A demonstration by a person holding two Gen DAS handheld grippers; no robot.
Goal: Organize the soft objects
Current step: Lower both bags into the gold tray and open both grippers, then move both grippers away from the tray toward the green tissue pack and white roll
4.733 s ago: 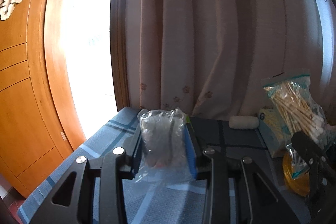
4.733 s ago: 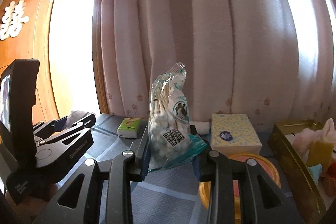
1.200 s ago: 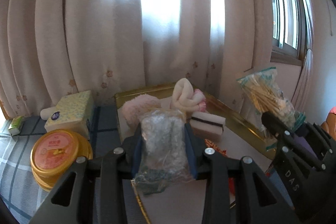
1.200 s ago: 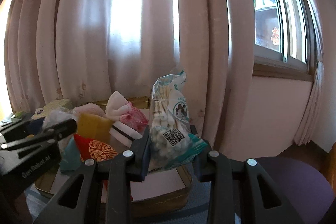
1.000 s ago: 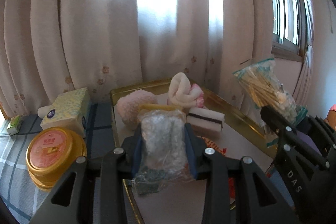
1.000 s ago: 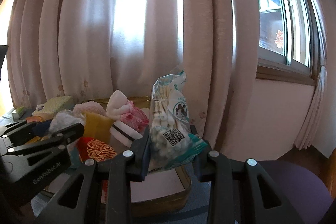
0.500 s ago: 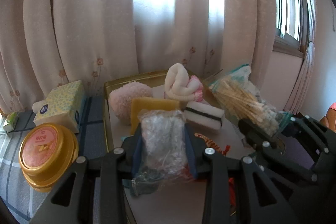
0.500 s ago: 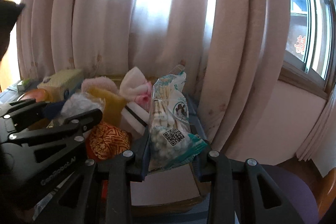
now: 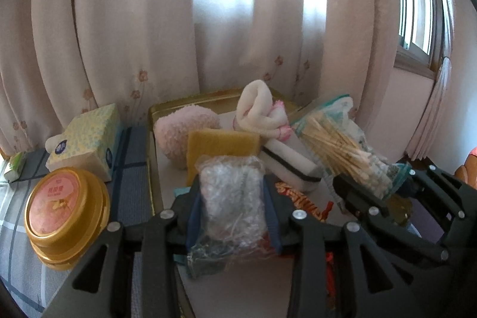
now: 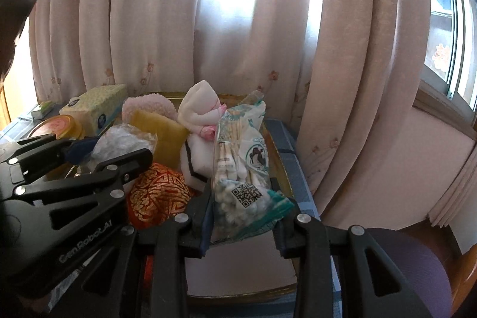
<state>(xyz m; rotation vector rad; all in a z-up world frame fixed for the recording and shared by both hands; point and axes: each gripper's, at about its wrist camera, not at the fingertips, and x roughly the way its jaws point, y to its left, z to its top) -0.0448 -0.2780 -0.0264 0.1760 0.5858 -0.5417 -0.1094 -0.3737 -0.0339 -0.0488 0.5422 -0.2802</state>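
Both grippers over the gold tray [image 9: 205, 98] — left gripper [image 9: 233, 212] opening around clear bag [image 9: 232, 198].

Glossy gold metal tray [image 9: 184, 106], crinkled plastic bag [image 9: 232, 198]

1 gold tray [image 9: 190, 102], 1 tissue box [image 9: 86, 139], 2 sponges [image 9: 222, 145] [image 9: 290, 161], 2 bags [image 9: 232, 198] [image 10: 241, 169].
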